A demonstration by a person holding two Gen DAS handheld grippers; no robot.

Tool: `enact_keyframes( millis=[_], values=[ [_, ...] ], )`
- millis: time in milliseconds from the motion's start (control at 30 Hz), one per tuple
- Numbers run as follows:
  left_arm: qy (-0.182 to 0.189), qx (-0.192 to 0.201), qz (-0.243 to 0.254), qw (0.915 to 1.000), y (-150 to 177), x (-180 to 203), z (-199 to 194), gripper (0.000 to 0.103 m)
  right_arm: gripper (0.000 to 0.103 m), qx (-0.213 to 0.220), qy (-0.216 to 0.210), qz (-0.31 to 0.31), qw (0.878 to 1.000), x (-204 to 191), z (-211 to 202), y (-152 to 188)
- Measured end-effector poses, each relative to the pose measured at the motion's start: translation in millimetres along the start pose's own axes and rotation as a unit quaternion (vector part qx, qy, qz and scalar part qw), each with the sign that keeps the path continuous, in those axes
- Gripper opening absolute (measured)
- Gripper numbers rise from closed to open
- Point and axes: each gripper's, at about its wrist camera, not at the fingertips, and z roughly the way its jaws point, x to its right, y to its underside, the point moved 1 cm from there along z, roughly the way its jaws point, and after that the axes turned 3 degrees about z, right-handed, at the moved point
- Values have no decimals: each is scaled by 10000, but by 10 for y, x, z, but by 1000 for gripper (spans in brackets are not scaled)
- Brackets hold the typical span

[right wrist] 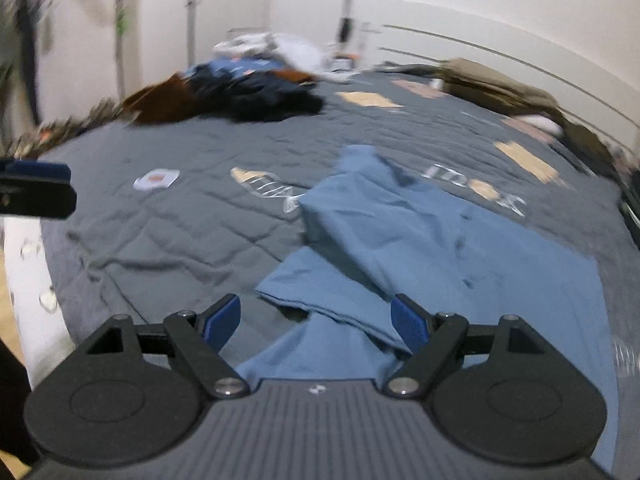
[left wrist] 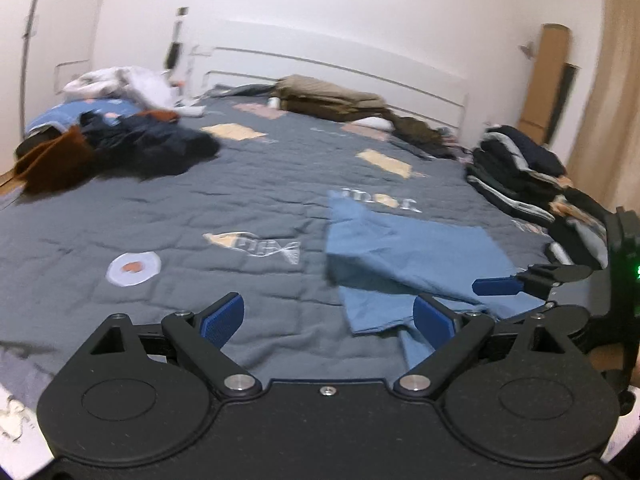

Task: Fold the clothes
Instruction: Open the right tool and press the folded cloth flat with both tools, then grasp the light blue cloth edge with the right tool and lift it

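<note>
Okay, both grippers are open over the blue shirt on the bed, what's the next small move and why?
Probably lower the right gripper onto the folded-over edge of the blue shirt just ahead and close on it: both grippers look open and empty, and the shirt lies only partly folded, rumpled on the bedspread.

Bedspread: slate grey, quilted, with scattered appliqué motifs, namely cream-tan rectangles, a white fish skeleton with a tan head, and a white fried egg with an orange yolk. Garment lying near right: plain light blue, unpatterned. Far-left heap: navy and black pieces with rust-brown ones, white cloth behind. Far centre pile: khaki and olive. Right-edge stack: black and dark navy with pale grey stripes. Headboard and wall: white. Gripper bodies: black; finger pads: royal blue.
</note>
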Motion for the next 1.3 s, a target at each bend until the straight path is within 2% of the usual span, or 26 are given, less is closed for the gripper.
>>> enact_keyframes(
  millis=[167, 267, 467, 700, 800, 900, 933, 967, 1000, 1033, 1067, 1300],
  values=[
    [-16, 135, -45, 9999, -61, -139, -117, 92, 82, -171, -297, -597, 9976, -139, 291, -53],
    [-74, 32, -26, 10000, -56, -178, -91, 92, 82, -316, -366, -944, 9944, -229, 453, -50],
    [18, 128, -46, 9999, -85, -193, -105, 93, 81, -527, -223, -1660, 9845, -307, 695, -2],
    [58, 9, -162, 9999, -67, -190, 43, 93, 79, -625, -193, -1811, 9813, -278, 880, 18],
    [104, -26, -217, 9997, -46, -196, 126, 93, 74, -575, -264, -1854, 9806, -271, 943, 31],
    [120, -109, -241, 9996, -22, -195, 225, 93, 62, -526, -293, -1903, 9799, -279, 984, 30],
    [120, -119, -231, 9996, -15, -195, 248, 93, 52, -511, -286, -1900, 9800, -279, 1000, 20],
    [105, -143, -218, 9996, -8, -194, 272, 93, 37, -496, -280, -1898, 9802, -280, 1016, 9],
    [99, -165, -206, 9996, -1, -196, 296, 93, 28, -487, -271, -1851, 9811, -269, 1032, -4],
    [87, -181, -195, 9996, 5, -200, 318, 93, 10, -474, -244, -1789, 9824, -256, 1041, -15],
    [71, -196, -186, 9996, 12, -203, 338, 93, 7, -438, -194, -1738, 9836, -246, 1040, -26],
    [-26, -320, -198, 9993, 31, -192, 483, 93, 4, 149, -359, -680, 9969, 106, 733, -278]
  ],
)
